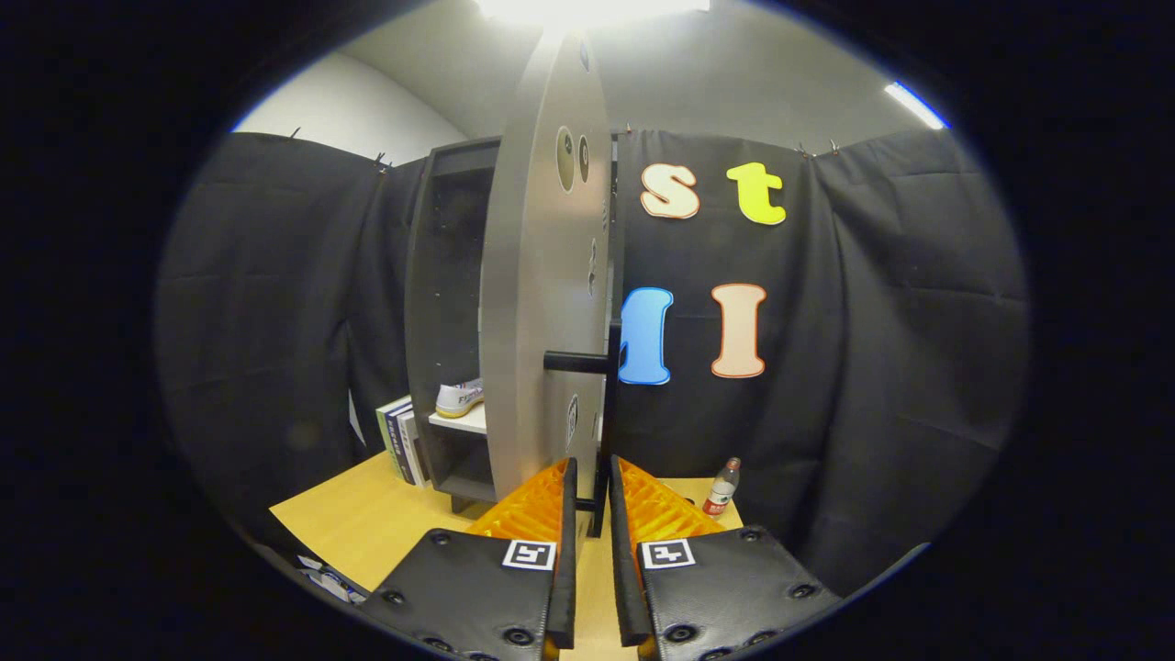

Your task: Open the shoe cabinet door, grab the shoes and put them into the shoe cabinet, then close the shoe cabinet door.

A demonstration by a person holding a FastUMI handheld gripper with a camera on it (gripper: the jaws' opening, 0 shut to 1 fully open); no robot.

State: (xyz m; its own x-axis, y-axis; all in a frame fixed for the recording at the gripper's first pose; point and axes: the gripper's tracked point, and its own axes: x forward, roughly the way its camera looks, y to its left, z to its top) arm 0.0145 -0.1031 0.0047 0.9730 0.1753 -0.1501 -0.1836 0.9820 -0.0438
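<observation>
The tongs are drawn narrow around the lower end of the black vertical handle on the shoe cabinet door; whether both fingers press it I cannot tell. The grey door stands swung open, edge-on. Left of it the dark shoe cabinet gapes, a white shoe on its shelf. Books lean at the cabinet's left side. On the table, far right, stands a bottle, well apart.
</observation>
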